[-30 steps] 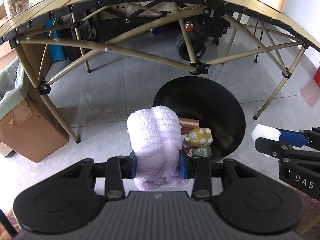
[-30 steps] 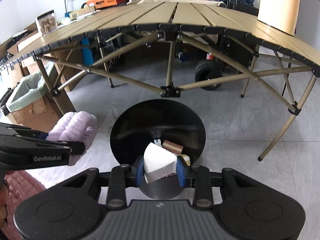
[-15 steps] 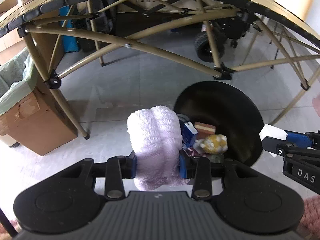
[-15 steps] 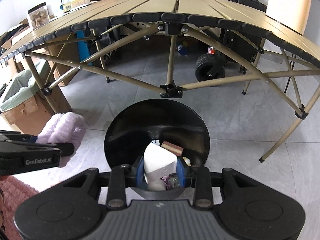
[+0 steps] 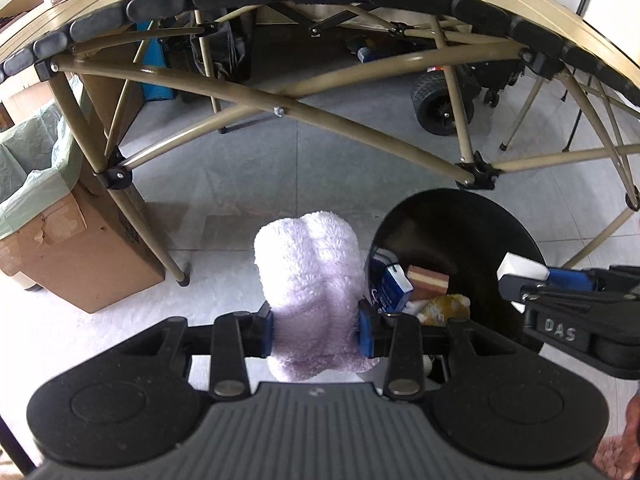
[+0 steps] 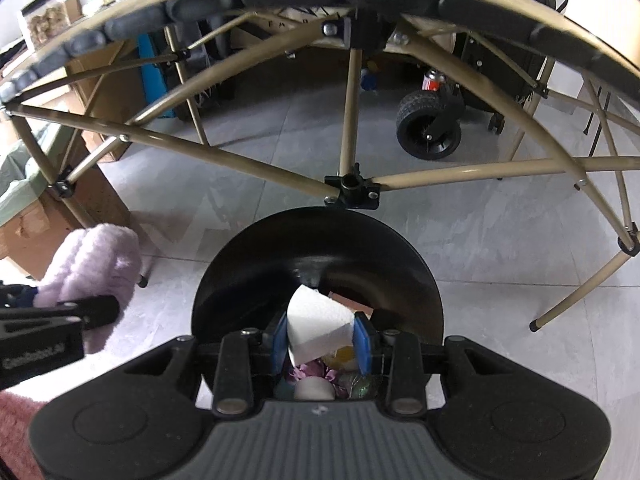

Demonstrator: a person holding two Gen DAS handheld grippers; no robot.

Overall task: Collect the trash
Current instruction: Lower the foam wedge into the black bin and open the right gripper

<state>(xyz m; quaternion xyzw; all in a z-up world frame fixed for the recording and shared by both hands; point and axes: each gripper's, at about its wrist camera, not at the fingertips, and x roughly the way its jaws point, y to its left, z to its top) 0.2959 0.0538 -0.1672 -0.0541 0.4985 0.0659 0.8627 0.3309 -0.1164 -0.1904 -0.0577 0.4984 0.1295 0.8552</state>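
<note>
Clamping a white wedge [image 6: 320,326], the right gripper [image 6: 320,342] hangs over the black bin's rim [image 6: 320,216]; the left gripper [image 5: 316,330] grips lilac fleece [image 5: 310,276] beside it.

A fluffy light purple cloth [image 5: 314,292] stands upright in the lower middle of the left wrist view, squeezed between two blue pads. Just to its right is a round black trash bin [image 5: 480,224] on the grey floor. Inside the bin lie a blue carton [image 5: 394,288], a brown block [image 5: 428,282] and a yellow fuzzy thing [image 5: 446,308]. In the right wrist view, a white folded paper towel [image 6: 320,328] is pinched over the bin's open top, low in the middle.
</note>
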